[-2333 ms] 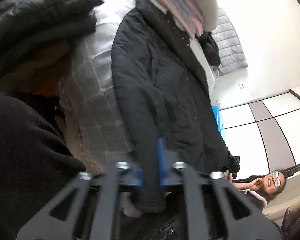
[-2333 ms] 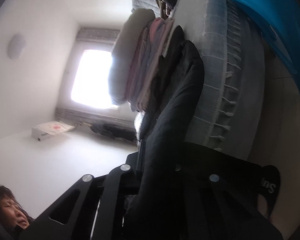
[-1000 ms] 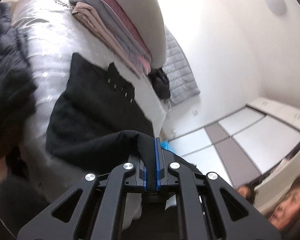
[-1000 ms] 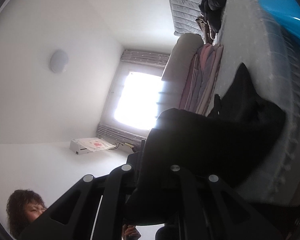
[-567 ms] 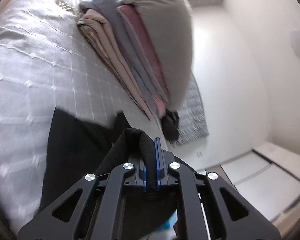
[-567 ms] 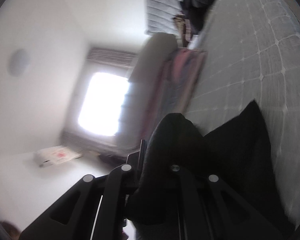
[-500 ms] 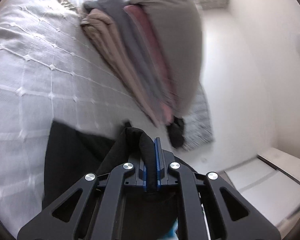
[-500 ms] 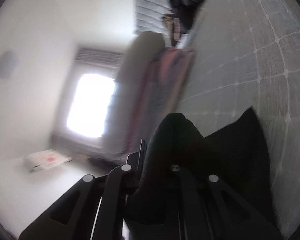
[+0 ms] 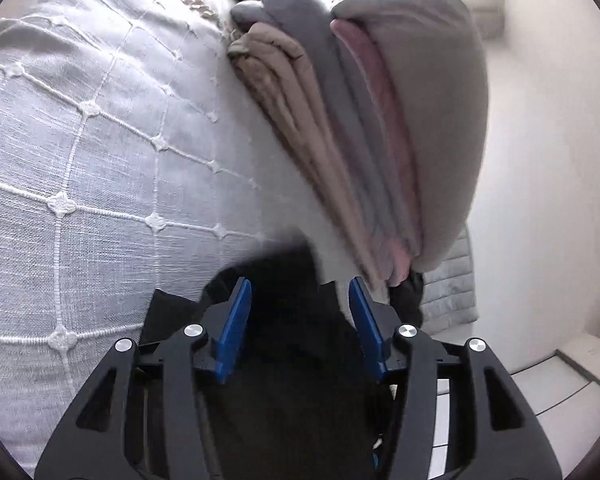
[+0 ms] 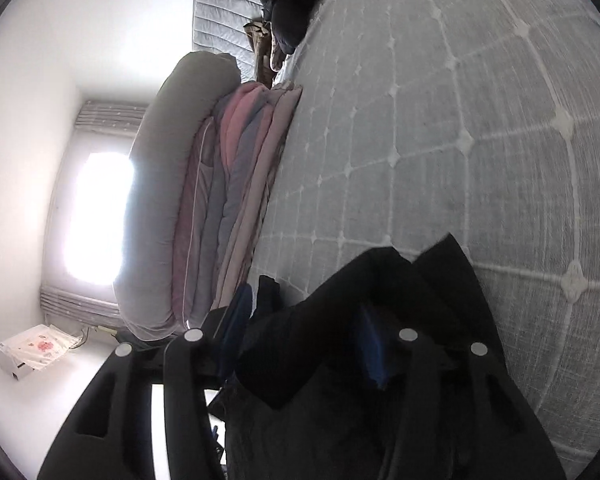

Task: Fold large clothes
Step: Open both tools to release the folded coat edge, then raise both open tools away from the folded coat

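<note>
The black coat (image 9: 287, 344) lies on the bed, its blurred fold between the blue pads (image 9: 235, 320) of my left gripper (image 9: 298, 286). These jaws are opening and the pads stand clear of the cloth. In the right wrist view the same black coat (image 10: 380, 320) bunches up between the jaws of my right gripper (image 10: 304, 304) and drapes over its right finger. One blue pad (image 10: 235, 320) shows bare. These jaws are opening too, with no pad pressing on the cloth.
A white quilted bed cover (image 9: 99, 140) (image 10: 460, 120) spreads ahead. A stack of folded blankets (image 9: 360, 120) (image 10: 219, 200) topped by a grey pillow stands just beyond the coat. Dark clothes (image 10: 291, 0) are piled by the padded headboard (image 10: 219, 8).
Both grippers, shut on a fold of the black coat, carried it across the bed toward the blanket stack and lowered. Both have now opened and the cloth is slipping off the pads.
</note>
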`<state>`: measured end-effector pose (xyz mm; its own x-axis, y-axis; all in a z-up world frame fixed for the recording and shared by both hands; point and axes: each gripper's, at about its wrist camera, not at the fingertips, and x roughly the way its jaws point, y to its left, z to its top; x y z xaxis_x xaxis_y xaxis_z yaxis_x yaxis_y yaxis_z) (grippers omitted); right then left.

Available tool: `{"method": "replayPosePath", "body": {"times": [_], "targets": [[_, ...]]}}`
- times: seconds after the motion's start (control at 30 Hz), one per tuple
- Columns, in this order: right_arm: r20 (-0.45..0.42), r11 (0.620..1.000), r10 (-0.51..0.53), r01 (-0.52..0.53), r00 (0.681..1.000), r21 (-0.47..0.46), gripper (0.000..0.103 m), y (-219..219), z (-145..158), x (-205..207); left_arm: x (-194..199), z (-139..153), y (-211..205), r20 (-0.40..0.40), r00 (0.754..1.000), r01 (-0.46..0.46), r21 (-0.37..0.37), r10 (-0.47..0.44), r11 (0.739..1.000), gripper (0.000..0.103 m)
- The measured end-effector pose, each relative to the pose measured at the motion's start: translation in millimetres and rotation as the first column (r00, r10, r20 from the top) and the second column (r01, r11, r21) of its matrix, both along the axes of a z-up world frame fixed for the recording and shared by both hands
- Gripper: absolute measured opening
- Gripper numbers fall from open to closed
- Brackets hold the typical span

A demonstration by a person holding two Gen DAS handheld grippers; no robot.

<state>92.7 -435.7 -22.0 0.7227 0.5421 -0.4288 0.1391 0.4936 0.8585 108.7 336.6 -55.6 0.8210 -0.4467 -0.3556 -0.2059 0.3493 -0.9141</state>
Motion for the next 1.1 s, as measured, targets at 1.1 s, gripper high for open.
{"method": "replayPosePath", "body": {"times": [1.1], "targets": [[0.202, 0.762, 0.39, -0.192, 0.898, -0.618, 0.074, 140.5, 60.7, -67.5, -35.4, 47.3, -112.4, 0.1, 0.978, 0.119, 0.445, -0.182, 0.887, 0.059]]}}
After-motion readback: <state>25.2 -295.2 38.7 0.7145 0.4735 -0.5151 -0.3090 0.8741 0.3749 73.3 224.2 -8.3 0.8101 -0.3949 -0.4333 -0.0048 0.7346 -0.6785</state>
